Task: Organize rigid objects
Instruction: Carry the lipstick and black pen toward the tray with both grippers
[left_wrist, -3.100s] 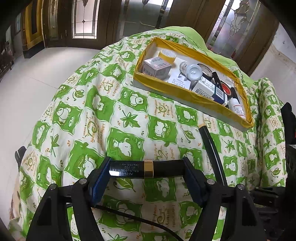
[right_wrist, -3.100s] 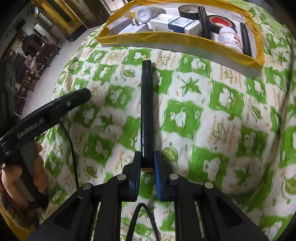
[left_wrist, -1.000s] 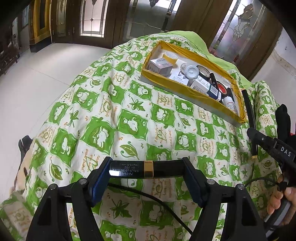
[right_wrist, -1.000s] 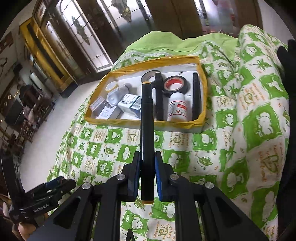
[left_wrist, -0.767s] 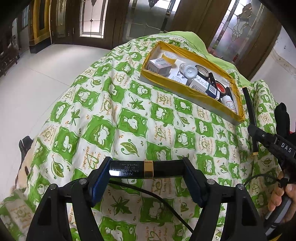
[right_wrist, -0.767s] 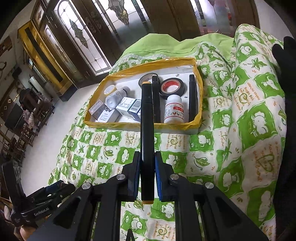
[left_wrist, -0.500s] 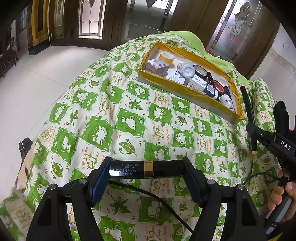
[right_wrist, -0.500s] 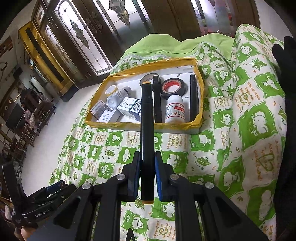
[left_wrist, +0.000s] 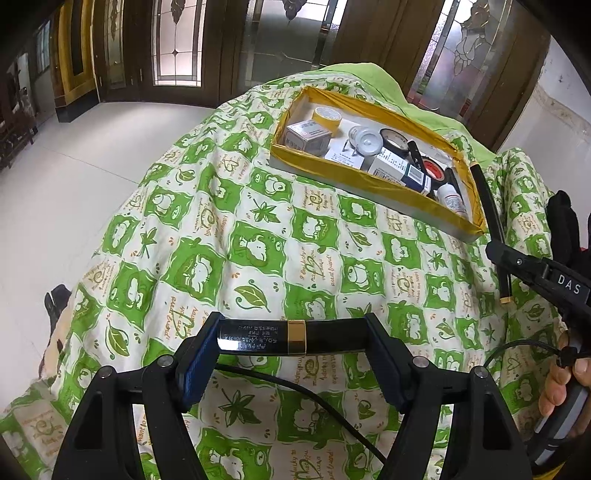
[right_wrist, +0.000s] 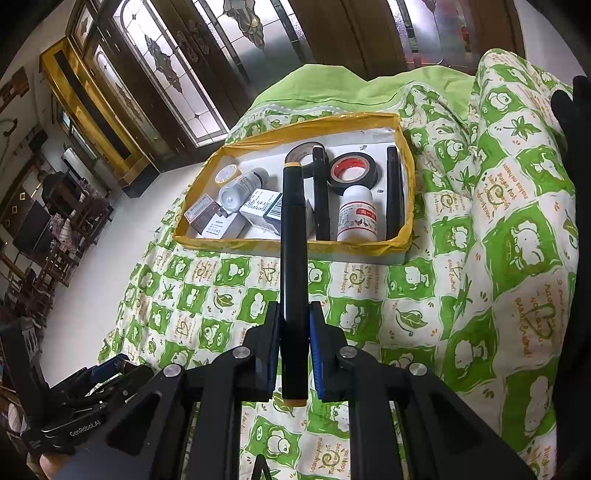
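My left gripper (left_wrist: 291, 336) is shut on a short black tube with a gold band (left_wrist: 258, 336), held crosswise between its pads above the green patterned cloth. My right gripper (right_wrist: 294, 321) is shut on a long black stick with gold ends (right_wrist: 293, 221), which points forward toward the yellow-rimmed box (right_wrist: 229, 242). In the left wrist view the same box (left_wrist: 332, 171) sits far ahead, and the long stick (left_wrist: 491, 218) rises beside its right end.
The box holds tape rolls (right_wrist: 352, 170), a white bottle (right_wrist: 356, 214), cartons (right_wrist: 258, 212) and black pens (right_wrist: 394, 192). The green patterned cloth (left_wrist: 258, 240) covers a rounded mound. White floor (left_wrist: 74, 166) lies left. A hand (left_wrist: 565, 387) holds the right gripper's handle.
Since three seconds ago both grippers have drawn back and up from the box, the right one carrying the long stick higher above the cloth. Over the last second nothing has visibly moved.
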